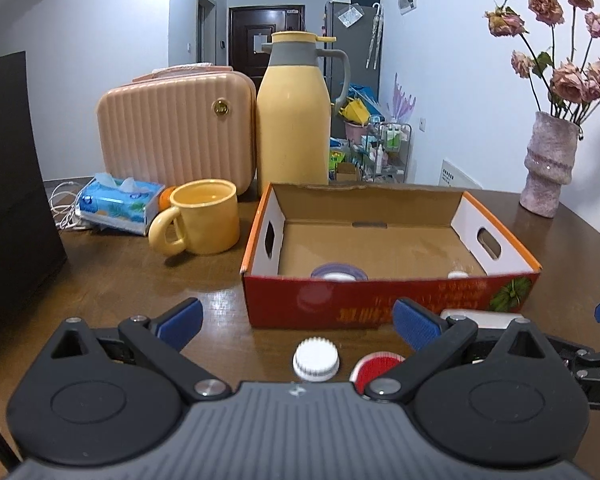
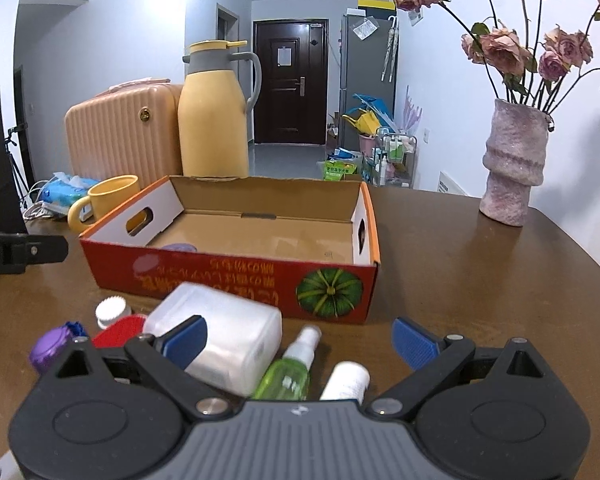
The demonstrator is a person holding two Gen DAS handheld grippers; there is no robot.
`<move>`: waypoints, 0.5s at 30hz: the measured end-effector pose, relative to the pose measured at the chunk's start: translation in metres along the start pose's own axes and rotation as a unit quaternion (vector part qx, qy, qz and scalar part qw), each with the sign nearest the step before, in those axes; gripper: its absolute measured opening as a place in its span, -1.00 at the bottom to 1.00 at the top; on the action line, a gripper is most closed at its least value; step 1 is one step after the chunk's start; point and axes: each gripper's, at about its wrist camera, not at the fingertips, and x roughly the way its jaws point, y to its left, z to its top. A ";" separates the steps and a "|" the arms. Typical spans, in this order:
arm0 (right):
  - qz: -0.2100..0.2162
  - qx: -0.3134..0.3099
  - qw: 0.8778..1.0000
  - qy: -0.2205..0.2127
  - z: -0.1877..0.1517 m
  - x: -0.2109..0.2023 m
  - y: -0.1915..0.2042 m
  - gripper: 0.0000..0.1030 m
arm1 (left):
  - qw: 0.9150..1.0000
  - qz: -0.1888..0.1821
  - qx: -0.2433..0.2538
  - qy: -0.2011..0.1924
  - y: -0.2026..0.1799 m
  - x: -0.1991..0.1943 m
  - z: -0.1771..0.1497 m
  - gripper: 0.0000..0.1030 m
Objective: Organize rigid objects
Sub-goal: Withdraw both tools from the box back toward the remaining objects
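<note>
Right wrist: spray bottle (image 2: 294,364) nozzle toward box (image 2: 236,280).

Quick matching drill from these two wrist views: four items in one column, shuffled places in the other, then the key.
Items:
1. yellow mug
2. pink vase
3. green spray bottle
4. purple-rimmed lid

Places:
A. inside the cardboard box
B. lying on the table in front of the box
C. left of the box
D. right of the box, holding flowers

Pairs: 1-C, 2-D, 3-B, 4-A

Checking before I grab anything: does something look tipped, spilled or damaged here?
No spills. The white jar and green spray bottle lie on their sides before the cardboard box, whose back rim looks ragged.
</note>
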 end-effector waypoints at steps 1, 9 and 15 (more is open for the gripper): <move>0.000 0.000 1.000 0.000 -0.003 -0.003 0.000 0.93 | 1.000 -0.001 0.001 0.002 0.001 -0.002 -0.003 1.00; -0.001 -0.002 1.000 0.006 -0.022 -0.024 0.003 0.93 | 1.000 -0.007 0.004 0.016 0.005 -0.023 -0.026 1.00; -0.001 -0.003 1.000 0.011 -0.035 -0.038 0.009 0.93 | 1.000 -0.011 0.006 0.022 0.007 -0.036 -0.041 1.00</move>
